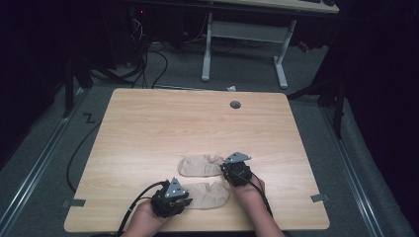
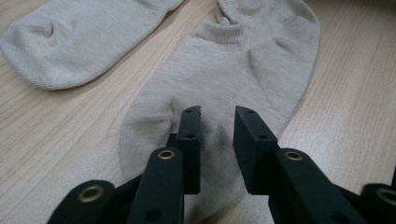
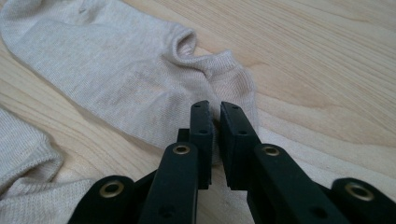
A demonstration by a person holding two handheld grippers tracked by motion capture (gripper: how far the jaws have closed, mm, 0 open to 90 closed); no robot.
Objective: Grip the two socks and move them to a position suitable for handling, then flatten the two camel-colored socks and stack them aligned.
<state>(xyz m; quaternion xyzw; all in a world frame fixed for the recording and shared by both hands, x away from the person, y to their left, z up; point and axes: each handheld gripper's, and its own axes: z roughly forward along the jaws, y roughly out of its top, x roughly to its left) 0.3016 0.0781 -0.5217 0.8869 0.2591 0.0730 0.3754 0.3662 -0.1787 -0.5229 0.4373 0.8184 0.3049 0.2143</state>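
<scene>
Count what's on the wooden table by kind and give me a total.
Beige socks: 2, the near sock and the far sock
Handheld grippers: 2, the left gripper and the right gripper
Total: 4

A pale wooden table (image 1: 148, 128) is standing on grey carpet (image 1: 356, 163), showing a round grey grommet (image 1: 235, 104) near its far edge; grey tape tabs (image 1: 320, 198) are sitting at its near corners, and a white-legged desk (image 1: 244, 34) is standing beyond, with black cables (image 1: 148, 64) lying beside it
</scene>
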